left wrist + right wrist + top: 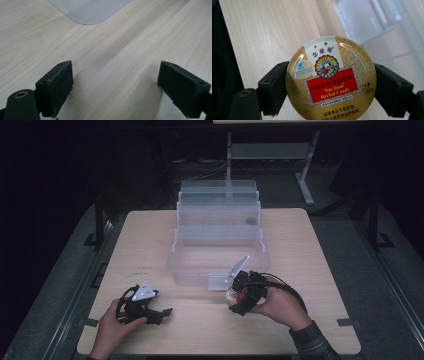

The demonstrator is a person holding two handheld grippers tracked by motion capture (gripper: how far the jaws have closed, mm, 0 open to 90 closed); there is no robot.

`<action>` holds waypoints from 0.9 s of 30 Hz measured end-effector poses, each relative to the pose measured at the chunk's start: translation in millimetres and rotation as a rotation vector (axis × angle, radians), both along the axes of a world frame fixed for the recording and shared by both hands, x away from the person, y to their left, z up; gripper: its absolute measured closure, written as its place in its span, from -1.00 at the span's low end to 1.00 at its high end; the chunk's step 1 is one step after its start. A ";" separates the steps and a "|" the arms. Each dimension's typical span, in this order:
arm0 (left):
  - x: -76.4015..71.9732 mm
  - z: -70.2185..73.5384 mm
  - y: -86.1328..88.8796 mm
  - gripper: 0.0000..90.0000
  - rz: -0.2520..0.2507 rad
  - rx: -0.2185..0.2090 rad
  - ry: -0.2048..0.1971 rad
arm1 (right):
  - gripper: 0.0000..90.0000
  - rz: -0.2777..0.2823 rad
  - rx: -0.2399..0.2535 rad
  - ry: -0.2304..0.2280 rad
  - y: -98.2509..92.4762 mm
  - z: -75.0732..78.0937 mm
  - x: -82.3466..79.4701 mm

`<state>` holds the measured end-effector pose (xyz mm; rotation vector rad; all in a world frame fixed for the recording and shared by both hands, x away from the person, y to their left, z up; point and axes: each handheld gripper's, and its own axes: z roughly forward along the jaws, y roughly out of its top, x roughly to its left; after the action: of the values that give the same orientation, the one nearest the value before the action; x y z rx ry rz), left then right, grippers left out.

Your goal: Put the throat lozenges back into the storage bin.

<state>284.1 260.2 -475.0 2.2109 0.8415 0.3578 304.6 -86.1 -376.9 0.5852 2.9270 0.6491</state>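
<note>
A round gold candy tin with a red label sits clamped between the two black pads of my right gripper. In the high view the tin is held just above the wooden table, in front of the clear tiered plastic organizer box. My left gripper rests low over the table at the front left. Its jaws stand wide apart with only bare wood between them.
The wooden table has bare surface to the left and right of the box. A rounded corner of the clear box lies ahead of the left gripper. A small dark object sits in an upper tier of the box.
</note>
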 end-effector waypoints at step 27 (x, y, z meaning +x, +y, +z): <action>0.0 0.1 0.1 -0.73 -0.001 0.001 0.002 | -0.56 -0.041 0.011 -0.032 -16.9 35.8 17.3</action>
<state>284.1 260.3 -474.8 2.2126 0.8417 0.3556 321.9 -103.0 -341.1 0.6283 2.8759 0.6644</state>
